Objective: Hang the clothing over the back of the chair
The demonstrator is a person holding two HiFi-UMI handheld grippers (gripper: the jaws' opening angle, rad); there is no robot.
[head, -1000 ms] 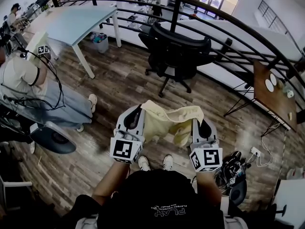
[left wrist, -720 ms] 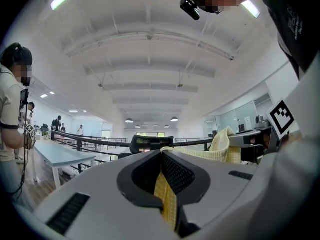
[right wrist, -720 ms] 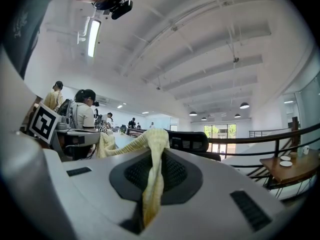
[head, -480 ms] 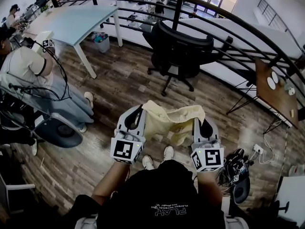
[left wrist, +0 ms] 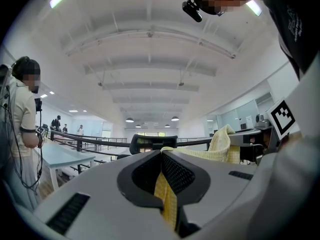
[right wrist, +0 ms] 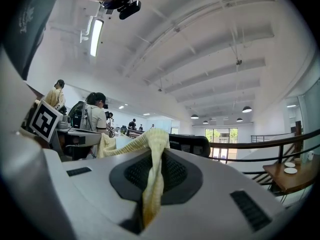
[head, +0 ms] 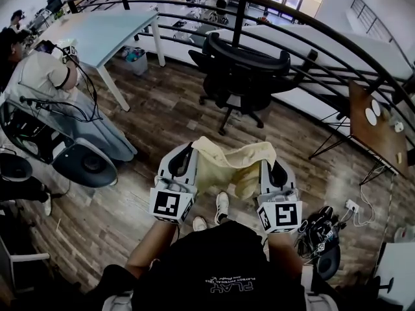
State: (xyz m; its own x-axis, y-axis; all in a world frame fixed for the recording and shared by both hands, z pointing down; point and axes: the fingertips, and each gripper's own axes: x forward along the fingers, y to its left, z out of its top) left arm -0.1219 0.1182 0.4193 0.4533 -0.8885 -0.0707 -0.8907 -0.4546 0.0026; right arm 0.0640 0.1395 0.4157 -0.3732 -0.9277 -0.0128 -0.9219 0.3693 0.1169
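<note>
Holding the yellow clothing (head: 228,164) between them, both grippers are shut tight on it. The left gripper (head: 183,155) pinches one edge and the right gripper (head: 275,168) pinches the other. The cloth hangs in the middle of the head view, sagging a little between the two. The black chair (head: 245,70) stands in the upper middle of the frame, well apart from the cloth.

Things could go wrong from here. Each gripper has only a thin bit of cloth, so a hard tug might pull it free and drop it on the floor (head: 162,118). The sagging middle might catch on the chair's arms or seat before it gets over the back. The chair looks like one that rolls and spins, so a bump could push it away. If too much cloth ends up on one side of the back, it could slide off.
</note>
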